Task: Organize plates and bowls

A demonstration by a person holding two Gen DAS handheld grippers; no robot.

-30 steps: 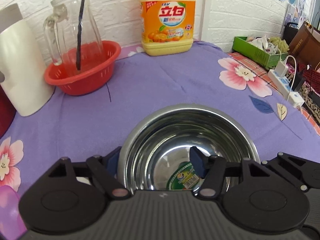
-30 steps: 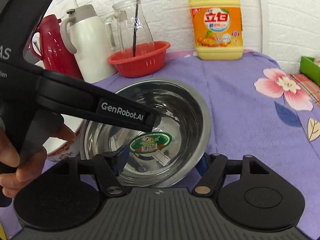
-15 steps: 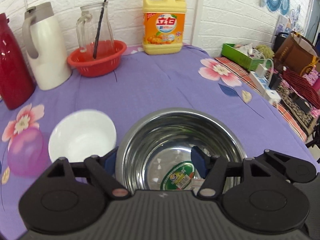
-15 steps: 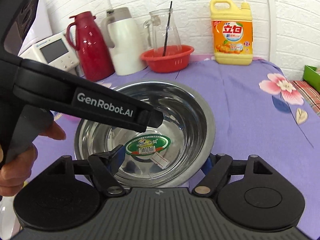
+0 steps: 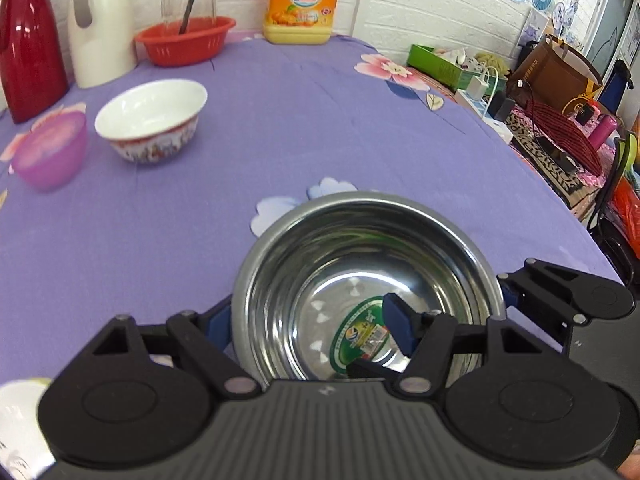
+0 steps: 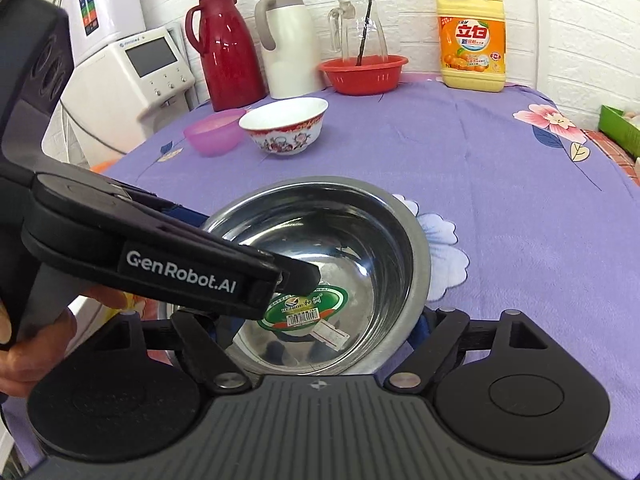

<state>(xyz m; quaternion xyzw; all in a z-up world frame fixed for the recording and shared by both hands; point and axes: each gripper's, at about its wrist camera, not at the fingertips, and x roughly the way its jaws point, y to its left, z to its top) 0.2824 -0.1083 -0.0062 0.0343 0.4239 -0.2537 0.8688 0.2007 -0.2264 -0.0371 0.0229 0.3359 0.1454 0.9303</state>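
Note:
A steel bowl (image 5: 360, 256) with a green sticker inside is held by both grippers near the front of the purple table. My left gripper (image 5: 308, 320) is shut on its left rim, one finger inside and one outside. My right gripper (image 6: 320, 324) is shut on its right rim in the same way; the bowl (image 6: 384, 240) fills the lower middle of the right wrist view. A white bowl with a red pattern (image 5: 152, 120) (image 6: 286, 128) and a purple plastic bowl (image 5: 52, 152) (image 6: 214, 132) stand farther back on the left.
At the back stand a red thermos (image 6: 226, 48), a white jug (image 6: 286, 40), a red basket with a glass pitcher (image 6: 364, 74) and a yellow detergent bottle (image 6: 472, 36). A white object (image 5: 20, 420) lies at the near left. Clutter and a power strip (image 5: 476, 96) lie beyond the table's right edge.
Both grippers have carried the steel bowl back toward the front of the table. The white and purple bowls and the items at the back now show farther away.

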